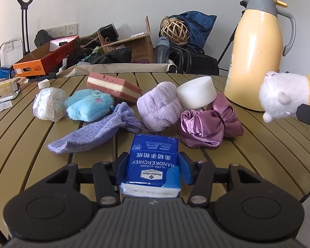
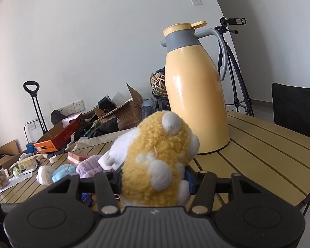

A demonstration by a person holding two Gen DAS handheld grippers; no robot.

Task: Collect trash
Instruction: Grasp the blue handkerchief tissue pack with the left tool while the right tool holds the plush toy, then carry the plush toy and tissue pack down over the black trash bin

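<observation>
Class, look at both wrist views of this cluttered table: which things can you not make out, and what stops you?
- Plush toy: right wrist view shows its back; its face is turned away.
- Right gripper fingers: buried behind the plush.
- Tissue pack small print: too fine, upside down, left wrist view.
- Crumpled plastic bag contents: blurred by the film.
- Thermos: its base is partly hidden by the plush.

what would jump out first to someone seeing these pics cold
Probably the tall yellow thermos jug, standing upright on the slatted table and towering over everything else. Next, the two held things: the right claw is shut on a yellow and white plush toy, and the left claw is shut on a blue handkerchief pack. Beyond the pack lies a cluster of soft pastel items, like the shiny purple scrunchie.
</observation>
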